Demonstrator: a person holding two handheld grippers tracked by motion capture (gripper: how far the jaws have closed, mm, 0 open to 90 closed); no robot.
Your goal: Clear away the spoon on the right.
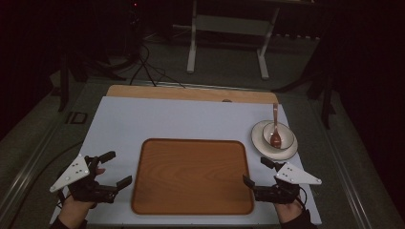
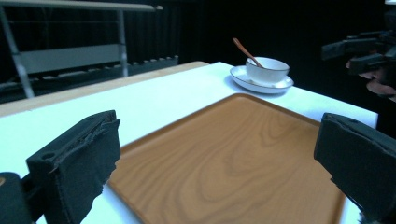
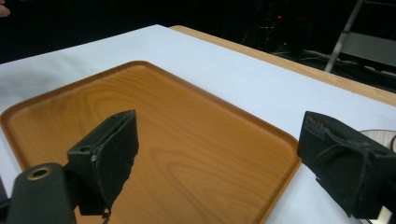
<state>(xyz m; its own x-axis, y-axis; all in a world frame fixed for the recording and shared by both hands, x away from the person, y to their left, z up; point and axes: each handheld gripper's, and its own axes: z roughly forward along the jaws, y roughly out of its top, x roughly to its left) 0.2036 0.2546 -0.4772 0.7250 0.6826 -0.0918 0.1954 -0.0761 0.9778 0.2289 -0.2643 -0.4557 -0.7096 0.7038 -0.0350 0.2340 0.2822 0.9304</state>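
Note:
An empty wooden tray (image 1: 191, 176) lies in the middle of the white table top (image 1: 167, 119). At the right stands a white bowl (image 1: 282, 135) on a white saucer (image 1: 260, 140), with a brown spoon (image 1: 275, 126) resting in the bowl. My left gripper (image 1: 122, 167) is open just left of the tray, nothing between its jaws. My right gripper (image 1: 254, 170) is open at the tray's right edge, in front of the saucer. The left gripper view looks across the tray (image 2: 233, 158) to the bowl (image 2: 267, 70) and spoon (image 2: 245, 49). The right gripper view faces the tray (image 3: 177, 130).
A wooden strip (image 1: 191, 93) runs along the table's far edge. Beyond it stand a white metal frame (image 1: 229, 28) and cables (image 1: 143, 67) on the dark floor. The other gripper (image 2: 359, 51) appears at the right of the left gripper view.

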